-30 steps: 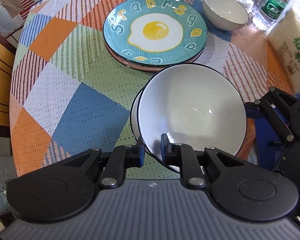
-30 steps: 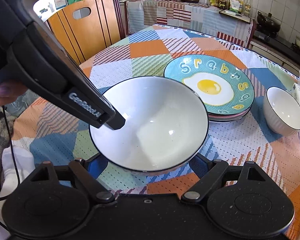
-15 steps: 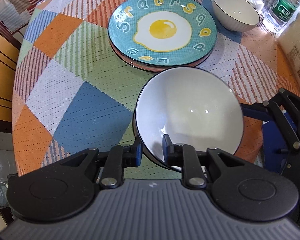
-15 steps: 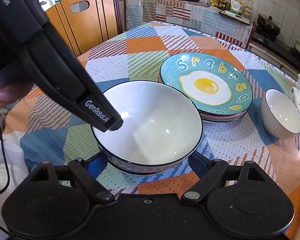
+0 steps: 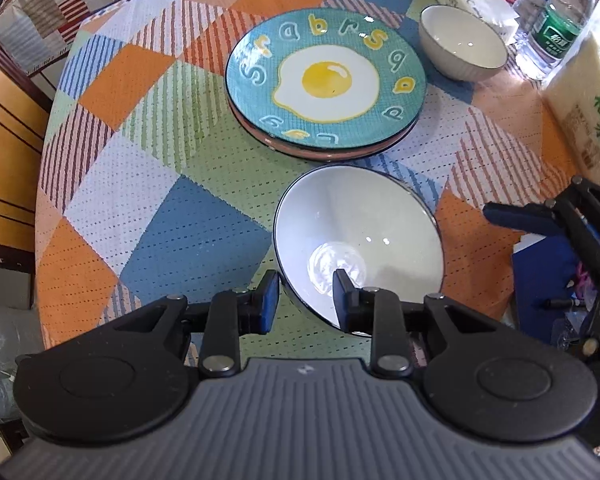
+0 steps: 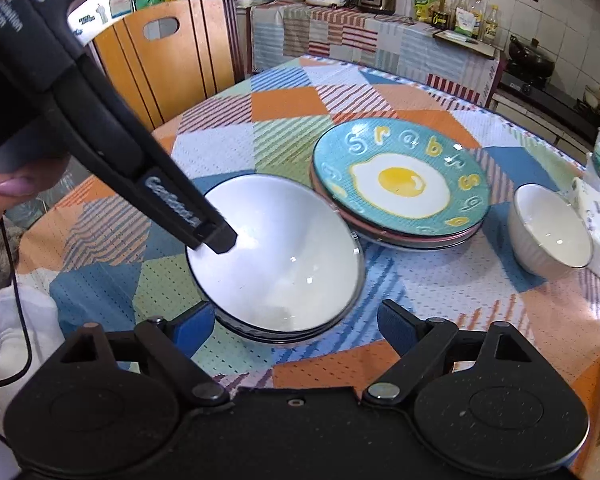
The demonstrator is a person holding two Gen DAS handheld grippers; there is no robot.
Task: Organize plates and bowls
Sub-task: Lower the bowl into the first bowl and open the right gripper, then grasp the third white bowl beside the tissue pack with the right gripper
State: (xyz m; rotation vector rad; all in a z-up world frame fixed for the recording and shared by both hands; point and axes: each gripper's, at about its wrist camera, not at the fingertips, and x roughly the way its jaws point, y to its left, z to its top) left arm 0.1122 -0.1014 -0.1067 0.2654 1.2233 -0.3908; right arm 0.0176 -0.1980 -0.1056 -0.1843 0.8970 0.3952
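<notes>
White bowl rim between opening left tongs, pads clear

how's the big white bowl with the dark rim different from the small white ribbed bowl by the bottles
The big white bowl with the dark rim is wide with smooth, flaring walls; the small white ribbed bowl is narrower and fluted outside. The big one sits on another bowl, its rim between the left gripper's opening jaws; the small one stands alone, untouched. Both are upright, white and empty.
</notes>
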